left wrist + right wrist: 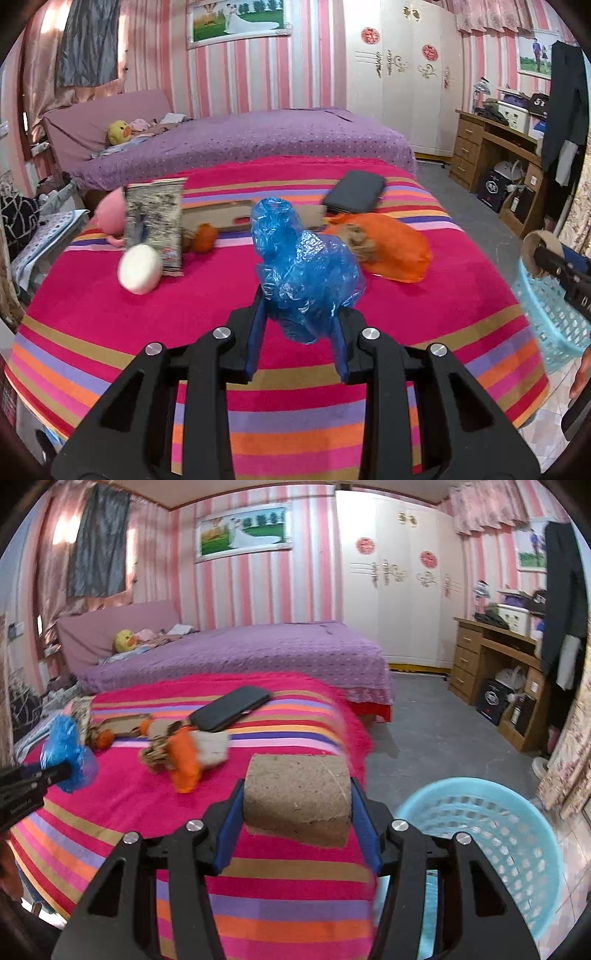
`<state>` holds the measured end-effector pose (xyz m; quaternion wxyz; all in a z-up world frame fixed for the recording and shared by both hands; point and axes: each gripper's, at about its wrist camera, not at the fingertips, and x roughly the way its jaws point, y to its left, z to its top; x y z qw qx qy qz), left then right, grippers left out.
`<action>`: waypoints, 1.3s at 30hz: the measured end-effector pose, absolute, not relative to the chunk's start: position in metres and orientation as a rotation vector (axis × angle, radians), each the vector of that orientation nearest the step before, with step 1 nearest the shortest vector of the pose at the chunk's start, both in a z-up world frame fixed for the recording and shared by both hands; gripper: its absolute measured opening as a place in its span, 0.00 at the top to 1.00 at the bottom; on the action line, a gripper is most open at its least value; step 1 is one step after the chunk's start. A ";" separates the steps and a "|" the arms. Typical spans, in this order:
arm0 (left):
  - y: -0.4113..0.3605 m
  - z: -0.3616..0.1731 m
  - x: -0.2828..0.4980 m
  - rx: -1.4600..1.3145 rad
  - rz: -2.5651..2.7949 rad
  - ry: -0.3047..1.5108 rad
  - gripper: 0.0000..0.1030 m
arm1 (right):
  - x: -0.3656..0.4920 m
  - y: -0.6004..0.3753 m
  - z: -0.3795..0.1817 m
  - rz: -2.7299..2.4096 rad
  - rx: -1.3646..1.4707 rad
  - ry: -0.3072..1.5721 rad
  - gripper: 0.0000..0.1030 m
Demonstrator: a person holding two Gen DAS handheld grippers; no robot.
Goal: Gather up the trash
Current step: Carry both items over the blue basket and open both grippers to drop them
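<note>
My left gripper [300, 314] is shut on a crumpled blue plastic bag [301, 266], held above the striped blanket [110, 332]. My right gripper [297, 801] is shut on a brown cardboard roll [297, 797], just left of the light blue basket [491, 834] on the floor. In the left wrist view the right gripper's fingers [561, 269] hold the roll [532, 254] over the basket [546, 314]. Still on the blanket lie an orange bag [391, 243], a white ball [139, 269], a snack packet [155, 221] and a small orange fruit [205, 238].
A black case [354, 197] and a flat cardboard piece [221, 216] lie further back on the blanket. Behind is a purple bed [258, 144] with a yellow plush toy [119, 132]. A wooden desk [495, 147] and white wardrobe [402, 85] stand at the right, across grey floor.
</note>
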<state>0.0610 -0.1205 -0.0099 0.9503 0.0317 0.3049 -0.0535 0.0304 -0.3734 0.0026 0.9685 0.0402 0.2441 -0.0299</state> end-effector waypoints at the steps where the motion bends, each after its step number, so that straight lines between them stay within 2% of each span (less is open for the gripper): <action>1: -0.127 -0.011 0.059 0.069 -0.114 0.620 0.71 | 0.027 -0.386 0.004 -0.075 0.095 0.490 0.48; 20: -0.279 -0.010 0.043 0.132 -0.308 0.619 0.71 | -0.021 -0.550 -0.019 -0.335 0.165 0.543 0.48; 39: -0.437 -0.038 0.062 0.194 -0.505 0.679 0.71 | -0.025 -0.608 -0.042 -0.379 0.192 0.545 0.48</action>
